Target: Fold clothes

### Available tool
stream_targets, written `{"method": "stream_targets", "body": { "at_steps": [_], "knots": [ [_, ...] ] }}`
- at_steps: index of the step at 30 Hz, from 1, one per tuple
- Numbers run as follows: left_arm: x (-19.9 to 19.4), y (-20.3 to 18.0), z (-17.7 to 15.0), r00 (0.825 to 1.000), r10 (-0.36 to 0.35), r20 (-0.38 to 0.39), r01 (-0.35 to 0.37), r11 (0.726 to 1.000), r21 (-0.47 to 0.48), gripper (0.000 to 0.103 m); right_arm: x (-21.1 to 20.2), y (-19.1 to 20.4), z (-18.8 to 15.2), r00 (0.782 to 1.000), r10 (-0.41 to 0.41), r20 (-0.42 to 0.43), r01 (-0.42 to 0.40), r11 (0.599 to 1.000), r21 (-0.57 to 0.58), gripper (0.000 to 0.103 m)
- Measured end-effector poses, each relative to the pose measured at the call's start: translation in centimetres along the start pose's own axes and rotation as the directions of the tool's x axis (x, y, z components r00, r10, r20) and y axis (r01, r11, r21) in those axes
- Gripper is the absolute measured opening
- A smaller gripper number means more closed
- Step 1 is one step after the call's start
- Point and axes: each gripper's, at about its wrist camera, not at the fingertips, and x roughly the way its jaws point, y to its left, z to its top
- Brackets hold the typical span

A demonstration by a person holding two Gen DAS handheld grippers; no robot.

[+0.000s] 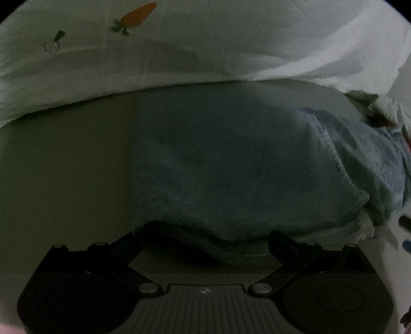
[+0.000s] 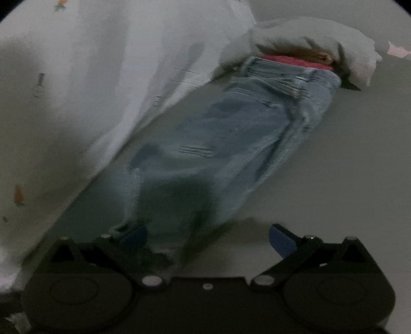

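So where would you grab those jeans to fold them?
Probably at the near hem end of the jeans, coming in low from the hem side. The legs lie flat and stacked, stretching away toward the waistband, so the thin hem edge sits right between the open right gripper fingers; clamping it lets you carry it over to the waistband.

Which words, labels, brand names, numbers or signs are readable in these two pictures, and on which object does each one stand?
No readable text in either view.
White printed fabric: only pictures, an orange carrot and a small dark-topped vegetable; no letters.
Light-blue distressed denim jeans: no legible label; the waistband area is blurred.
Left tongs: a small pale mark on the ribbed body, too small to read.
Right tongs: no markings visible.
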Motion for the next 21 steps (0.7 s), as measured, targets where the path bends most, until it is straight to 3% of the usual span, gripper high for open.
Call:
{"method": "stream_targets", "body": {
  "at_steps": [5, 10, 15, 21],
  "knots": [
    [-1.5, -2.3, 0.9, 1.000, 0.015, 0.010, -0.015, 0.996, 0.089, 0.103, 1.4, -2.2, 1.8, 1.000, -0.010, 0.008, 0.010, 1.000, 0.020, 0.103],
    [-2.9, -2.7, 2.1, 0.999, 0.028, 0.025, -0.029, 0.998, 0.060, 0.103, 3.1, -3.8, 3.9, 1.000, -0.011, 0.026, 0.010, 0.999, 0.041, 0.103],
    [-2.6, -4.3, 4.0, 0.997, 0.007, 0.071, -0.011, 0.998, 0.056, 0.103, 4.4, -5.5, 5.6, 0.999, -0.032, 0.038, 0.030, 0.999, 0.040, 0.103],
    [-0.2, -8.0, 5.1, 0.994, -0.007, 0.107, -0.011, 0.985, 0.170, 0.103, 5.2, -7.9, 7.3, 0.995, -0.070, 0.073, 0.067, 0.997, 0.045, 0.103]
  ]
}}
